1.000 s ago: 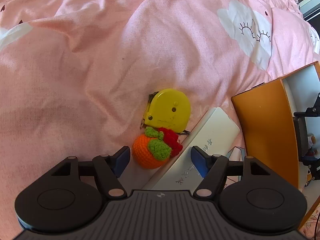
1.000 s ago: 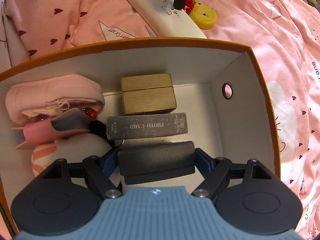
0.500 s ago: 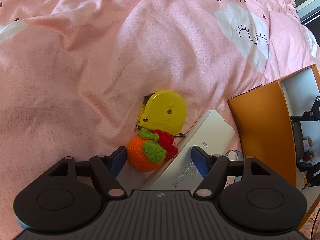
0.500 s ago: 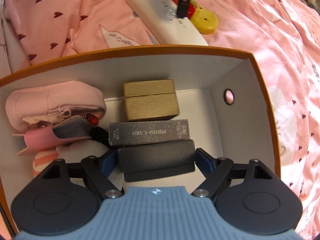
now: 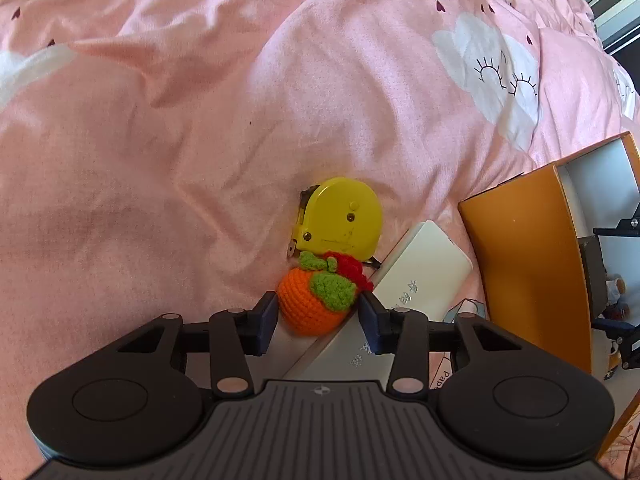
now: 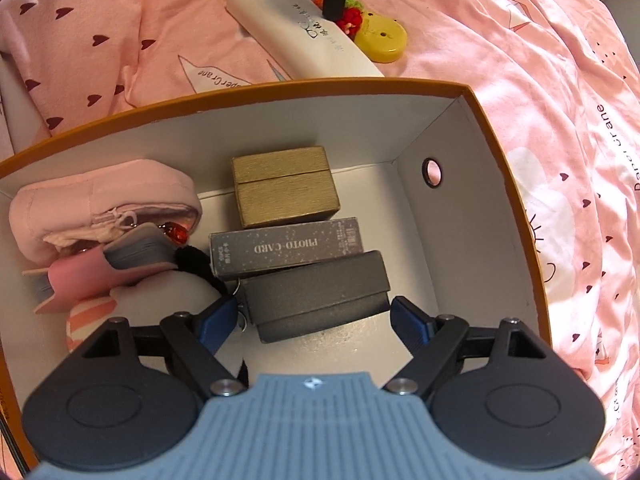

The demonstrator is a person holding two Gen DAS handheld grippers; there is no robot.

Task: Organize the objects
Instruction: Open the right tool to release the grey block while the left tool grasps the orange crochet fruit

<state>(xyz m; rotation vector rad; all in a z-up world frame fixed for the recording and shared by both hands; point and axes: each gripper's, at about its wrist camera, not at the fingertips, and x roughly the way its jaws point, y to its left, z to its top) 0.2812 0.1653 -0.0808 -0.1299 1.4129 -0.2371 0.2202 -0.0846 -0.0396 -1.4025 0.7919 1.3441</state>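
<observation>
The left claw [image 5: 318, 316] points steeply down at a pink bedspread [image 5: 160, 140], and its jaws have just been closing around a crocheted orange [image 5: 314, 300] with green leaves and a red bit on top. The blue pads [image 5: 266, 318] sit at either side of the toy, touching or all but touching it; a firm pinch cannot be told.

At 12 o'clock from the toy, touching its leafy top, lies a yellow tape measure [image 5: 340, 218] flat on the bedspread. At 3 o'clock from the toy a long white case [image 5: 424, 272] with printed characters lies on a slant, its near end running under the claw's right finger. Farther toward 3 o'clock stands an orange box [image 5: 528, 264] with a white inside.

The right claw [image 6: 312, 318] hangs over that box, its jaws spread wide, one on each side of a dark grey box [image 6: 320, 292] without pressing it. At 12 o'clock from the grey box lie a speckled carton marked PHOTO CARD [image 6: 286, 246] and then a gold box [image 6: 284, 186]. At 9 o'clock sit a pink pouch [image 6: 100, 200] and a pink wallet [image 6: 108, 268].
</observation>
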